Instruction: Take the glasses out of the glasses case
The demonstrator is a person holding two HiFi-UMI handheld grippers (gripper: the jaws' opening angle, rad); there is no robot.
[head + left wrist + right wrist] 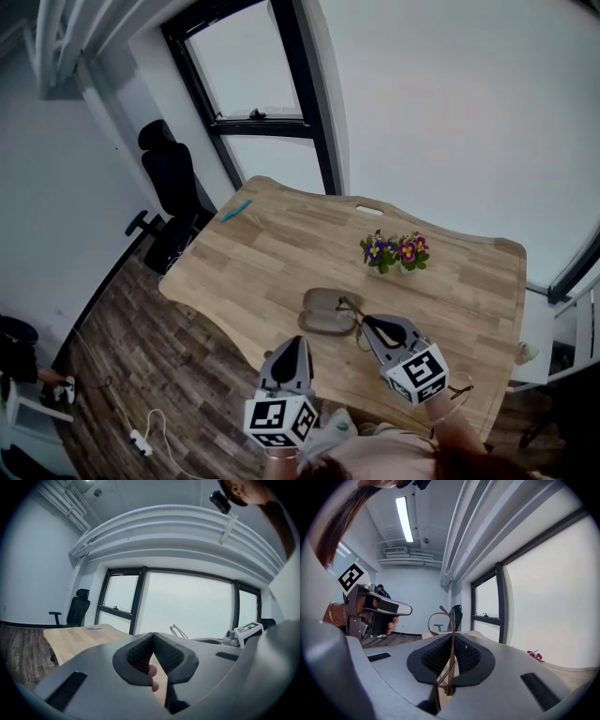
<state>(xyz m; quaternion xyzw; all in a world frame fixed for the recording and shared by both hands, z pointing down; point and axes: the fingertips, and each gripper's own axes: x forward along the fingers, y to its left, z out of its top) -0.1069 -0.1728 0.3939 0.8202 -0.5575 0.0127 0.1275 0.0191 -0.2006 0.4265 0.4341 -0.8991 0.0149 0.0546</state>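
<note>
A taupe glasses case [323, 317] lies open on the wooden table [272, 253], near its front edge. Thin-framed glasses [351, 310] hang just right of the case, lifted off it. My right gripper [368, 322] is shut on one temple of the glasses [452, 634], which runs upright between the pads; a round lens rim [436, 621] shows beyond the tips. My left gripper [292, 341] hovers in front of the case, shut with nothing between its pads [140, 653]. From the left gripper view the glasses [178, 631] show small, just over the tips.
A small pot of purple and pink flowers [397, 252] stands behind the case. A teal object [236, 210] lies near the table's far left corner. A black office chair [174, 192] sits beside the table's left end. A white cable [141, 433] trails on the floor.
</note>
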